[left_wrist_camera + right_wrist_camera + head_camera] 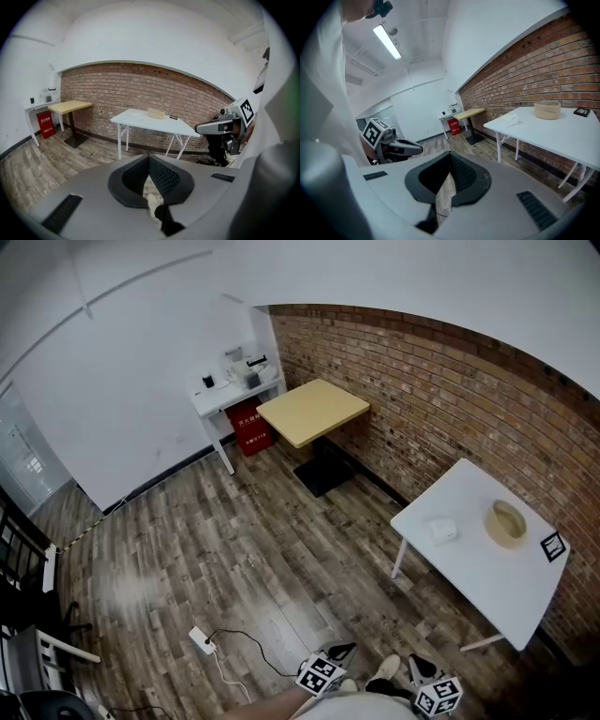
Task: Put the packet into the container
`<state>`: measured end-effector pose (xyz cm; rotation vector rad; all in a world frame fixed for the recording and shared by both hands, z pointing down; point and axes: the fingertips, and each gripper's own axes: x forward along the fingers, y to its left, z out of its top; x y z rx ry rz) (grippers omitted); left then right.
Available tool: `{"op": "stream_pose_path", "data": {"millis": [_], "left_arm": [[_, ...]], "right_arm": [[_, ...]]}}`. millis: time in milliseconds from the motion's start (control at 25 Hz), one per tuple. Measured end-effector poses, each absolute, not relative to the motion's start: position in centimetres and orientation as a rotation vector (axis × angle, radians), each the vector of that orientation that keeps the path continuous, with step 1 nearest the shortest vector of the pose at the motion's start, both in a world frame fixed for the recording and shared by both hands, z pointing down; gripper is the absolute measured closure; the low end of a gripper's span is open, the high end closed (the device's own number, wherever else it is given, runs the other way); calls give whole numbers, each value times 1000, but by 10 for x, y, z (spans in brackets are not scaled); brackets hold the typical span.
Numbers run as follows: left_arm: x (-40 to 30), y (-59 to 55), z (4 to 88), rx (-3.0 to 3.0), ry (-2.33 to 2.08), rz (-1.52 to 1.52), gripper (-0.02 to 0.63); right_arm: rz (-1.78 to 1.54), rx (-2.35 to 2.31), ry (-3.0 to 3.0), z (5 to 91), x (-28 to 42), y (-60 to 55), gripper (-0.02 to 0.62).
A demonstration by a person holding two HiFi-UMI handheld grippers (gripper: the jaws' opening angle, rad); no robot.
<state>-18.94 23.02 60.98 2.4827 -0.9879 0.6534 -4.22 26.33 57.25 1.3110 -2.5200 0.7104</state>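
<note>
A small white packet (442,530) lies on the white table (478,577) at the right, left of a round wooden container (506,522). Both grippers are held low by the person's body, well short of the table. The left gripper (339,651) and right gripper (419,667) show only at the bottom edge of the head view. In the left gripper view the left gripper (149,157) is shut and empty, with the container (156,113) far ahead. The right gripper (450,154) is shut on nothing; the packet (513,119) and container (547,110) sit to its right.
A black marker tile (553,547) lies near the table's right edge. A yellow-topped table (312,411), a white desk (234,395) and a red box (251,427) stand at the back. A power strip (203,640) with its cable lies on the wooden floor. A brick wall runs behind the tables.
</note>
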Motion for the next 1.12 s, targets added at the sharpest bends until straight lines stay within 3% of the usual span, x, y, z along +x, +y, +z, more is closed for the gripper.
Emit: {"op": "stream_pose_path", "data": {"millis": [1120], "left_arm": [[-185, 202, 616, 2424, -1029, 673, 597]], "right_arm": [[767, 1248, -2492, 586, -35, 218, 589]]}}
